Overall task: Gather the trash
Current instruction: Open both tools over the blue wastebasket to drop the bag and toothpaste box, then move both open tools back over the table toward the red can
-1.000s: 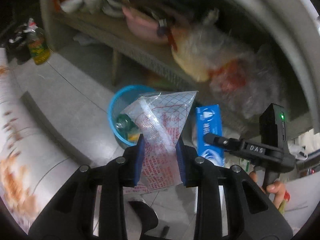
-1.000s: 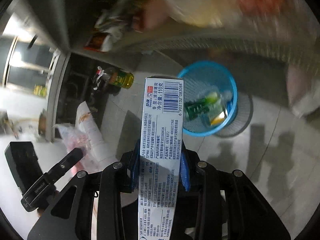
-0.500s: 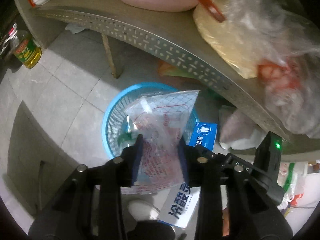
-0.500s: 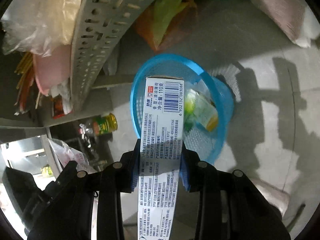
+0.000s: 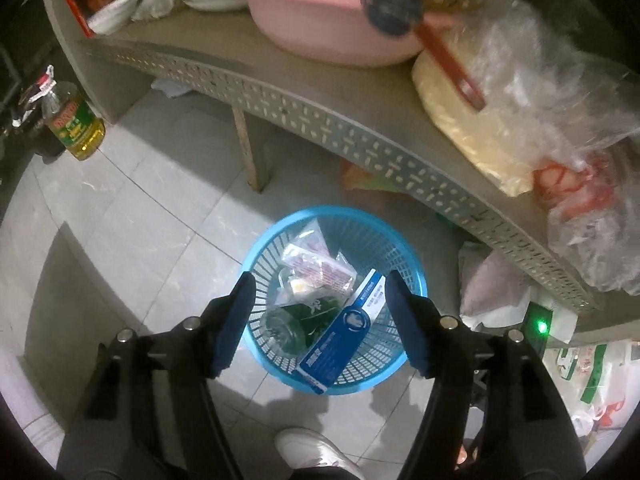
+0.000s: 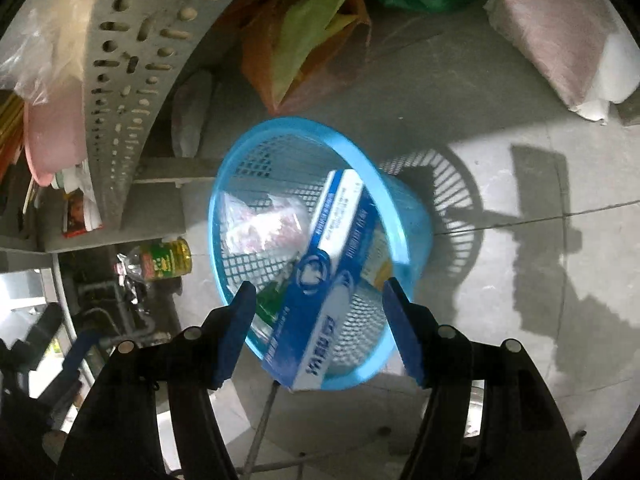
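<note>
The left gripper (image 5: 318, 320) and the right gripper (image 6: 318, 328) both hang above the blue mesh wastebasket (image 5: 256, 256) on the tiled floor beside the perforated shelf (image 5: 360, 136). Both sets of jaws have just been opening and now stand wide, with nothing pressed between the pads. The toothpaste carton (image 5: 346, 326) leans inside the basket, its lower end over the near rim. The clear plastic wrapper (image 5: 316, 266) lies deeper, above a green bottle (image 5: 300, 320). The carton is judged light, stiff and crushable; it is best gripped across its narrow faces. The wrapper is judged limp and slippery; pinch a bunched fold.
</note>
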